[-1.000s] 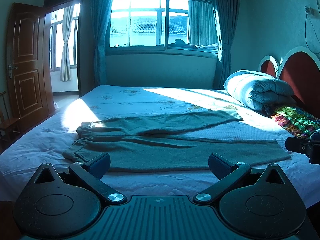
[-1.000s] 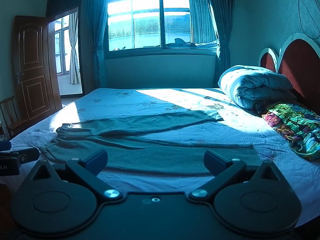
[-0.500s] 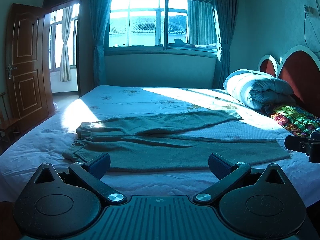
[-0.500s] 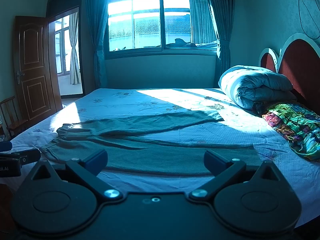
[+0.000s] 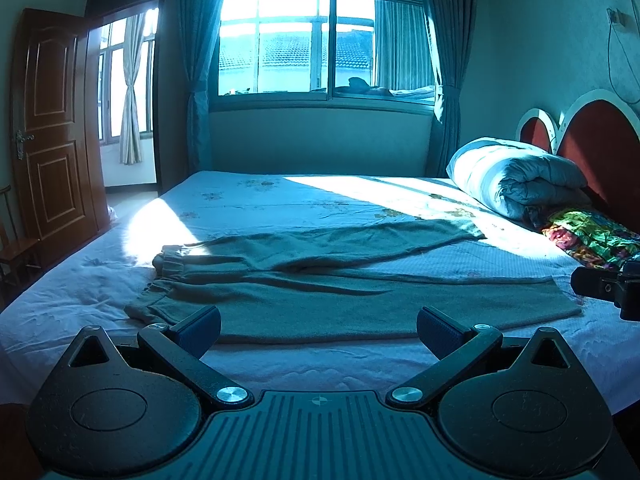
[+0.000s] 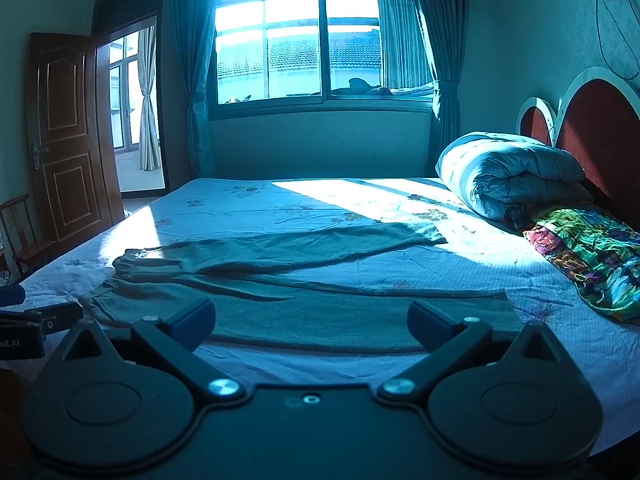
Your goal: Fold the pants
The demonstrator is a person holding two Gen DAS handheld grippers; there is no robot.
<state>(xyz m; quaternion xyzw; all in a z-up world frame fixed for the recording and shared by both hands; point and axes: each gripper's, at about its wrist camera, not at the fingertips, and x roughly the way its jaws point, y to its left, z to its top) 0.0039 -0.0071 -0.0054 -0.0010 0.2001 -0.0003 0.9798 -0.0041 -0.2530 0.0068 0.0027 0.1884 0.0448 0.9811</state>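
Grey-green pants [image 5: 340,300] lie spread flat on the bed, waistband at the left, both legs running to the right and parted in a V. They also show in the right wrist view [image 6: 304,304]. My left gripper [image 5: 318,330] is open and empty, just short of the near leg's front edge. My right gripper [image 6: 310,326] is open and empty, also in front of the near leg. The right gripper's tip shows at the right edge of the left wrist view [image 5: 608,290]; the left gripper shows at the left edge of the right wrist view [image 6: 36,322].
The bed [image 5: 280,204] has a pale floral sheet. A rolled duvet [image 5: 516,184] and a colourful cloth [image 5: 592,236] lie at the right by the red headboard [image 5: 600,132]. A window [image 5: 320,40] is behind, an open wooden door [image 5: 52,120] at the left.
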